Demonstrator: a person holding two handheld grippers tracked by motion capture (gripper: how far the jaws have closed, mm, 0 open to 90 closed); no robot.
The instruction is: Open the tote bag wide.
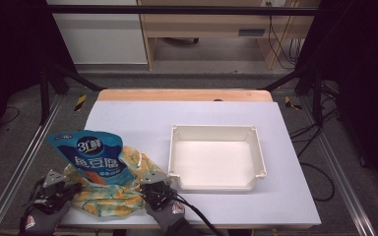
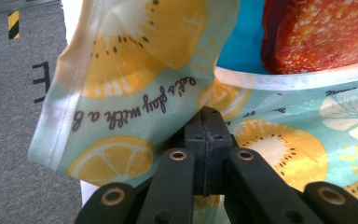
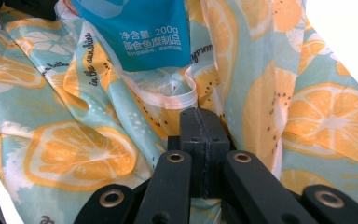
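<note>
Fabric first: at the table's near-left corner lies a crumpled cloth bag printed with orange and lemon slices on pale teal [image 1: 109,196], its mouth turned upward; the left gripper [image 1: 54,189], in a gloved hand at the left of the high view, pinches the bag's left edge, its black jaws pressed together with the cloth between them, as the left gripper view shows at the pads [image 2: 208,135]; a line of cursive lettering runs across the cloth just above that grip; standing up out of the bag's mouth is a blue plastic snack pouch with white Chinese lettering [image 1: 92,155], its lower part sunk inside the cloth and its top leaning slightly left; the right gripper [image 1: 156,189] sits at the bag's right edge, jaws likewise closed tight on a fold of cloth near the white hem, seen in the right gripper view [image 3: 200,135]; a black cable trails from it toward the table's near edge; further right, apart from the bag, rests a white rectangular plastic tray [image 1: 261,162] on the pale lavender tabletop [image 1: 152,115].
</note>
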